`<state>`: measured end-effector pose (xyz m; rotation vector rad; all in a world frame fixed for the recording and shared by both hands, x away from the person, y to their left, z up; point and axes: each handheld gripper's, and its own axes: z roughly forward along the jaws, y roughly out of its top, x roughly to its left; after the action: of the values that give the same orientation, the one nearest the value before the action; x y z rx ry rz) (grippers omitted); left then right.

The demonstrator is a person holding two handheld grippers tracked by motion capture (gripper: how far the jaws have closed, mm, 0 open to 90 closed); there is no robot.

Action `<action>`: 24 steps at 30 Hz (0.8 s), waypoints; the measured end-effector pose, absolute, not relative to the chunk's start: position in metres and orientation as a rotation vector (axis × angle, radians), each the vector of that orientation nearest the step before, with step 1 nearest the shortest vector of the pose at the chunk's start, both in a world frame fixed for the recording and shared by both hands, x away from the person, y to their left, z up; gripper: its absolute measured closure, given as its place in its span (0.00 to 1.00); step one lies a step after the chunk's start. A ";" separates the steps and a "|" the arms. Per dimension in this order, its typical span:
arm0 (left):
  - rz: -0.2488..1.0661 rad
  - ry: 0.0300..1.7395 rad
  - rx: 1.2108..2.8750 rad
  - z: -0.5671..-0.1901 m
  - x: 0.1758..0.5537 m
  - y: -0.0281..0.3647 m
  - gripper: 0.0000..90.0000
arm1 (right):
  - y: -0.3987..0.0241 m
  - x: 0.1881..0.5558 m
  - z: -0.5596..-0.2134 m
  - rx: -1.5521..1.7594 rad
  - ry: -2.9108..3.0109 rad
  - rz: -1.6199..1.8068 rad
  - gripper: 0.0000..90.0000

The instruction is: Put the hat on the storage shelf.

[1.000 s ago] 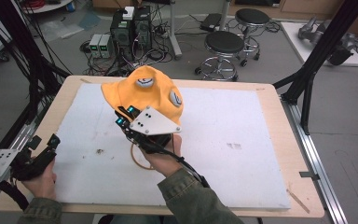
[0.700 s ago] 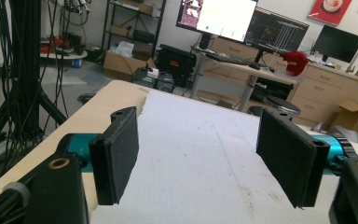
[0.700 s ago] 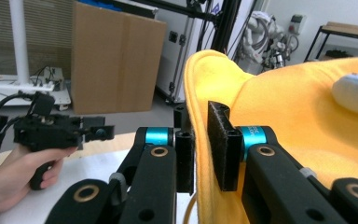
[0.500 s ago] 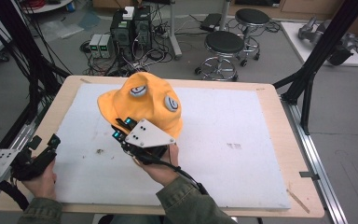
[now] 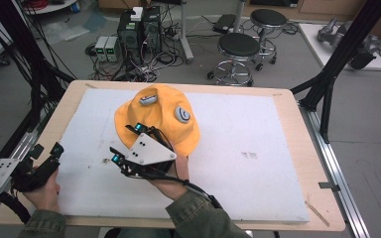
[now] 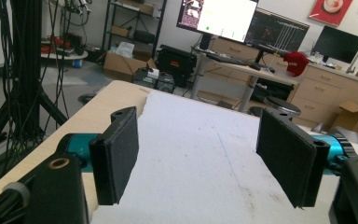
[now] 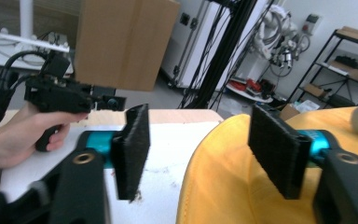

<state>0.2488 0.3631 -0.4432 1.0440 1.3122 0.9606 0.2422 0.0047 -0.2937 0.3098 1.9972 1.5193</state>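
Beside right gripper, yellow hat, seemingly unheld.

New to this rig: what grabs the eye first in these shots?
The bright orange hat with two grey eye-like patches, lying on the white mat near the table's middle. The right gripper sits at its near-left rim, jaws open. The left gripper, also open, waits at the table's near-left corner.

Wooden table carries white foam mat; orange hat on mat.
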 end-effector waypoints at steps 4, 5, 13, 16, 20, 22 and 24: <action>0.961 1.311 1.045 -0.443 0.249 0.363 0.33 | 0.000 0.243 -0.291 0.354 1.968 1.541 0.34; 0.961 1.311 1.045 -0.443 0.249 0.363 0.33 | -0.001 0.244 -0.290 0.365 1.959 1.545 0.32; 0.964 1.311 1.042 -0.443 0.250 0.363 0.33 | -0.016 0.245 -0.283 0.489 1.875 1.575 0.15; 0.965 1.311 1.048 -0.443 0.249 0.363 0.33 | -0.026 0.246 -0.278 0.517 1.838 1.605 0.13; 0.964 1.311 1.045 -0.443 0.249 0.362 0.33 | -0.044 0.246 -0.271 0.538 1.753 1.635 0.12; 0.963 1.311 1.045 -0.443 0.249 0.362 0.33 | -0.055 0.246 -0.267 0.558 1.715 1.649 0.12; 0.963 1.311 1.046 -0.443 0.249 0.362 0.33 | -0.068 0.248 -0.263 0.585 1.679 1.666 0.12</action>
<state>0.2493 0.3621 -0.4429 1.0460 1.3111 0.9627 0.2475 -0.0679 -0.2634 0.5850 1.6789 1.6656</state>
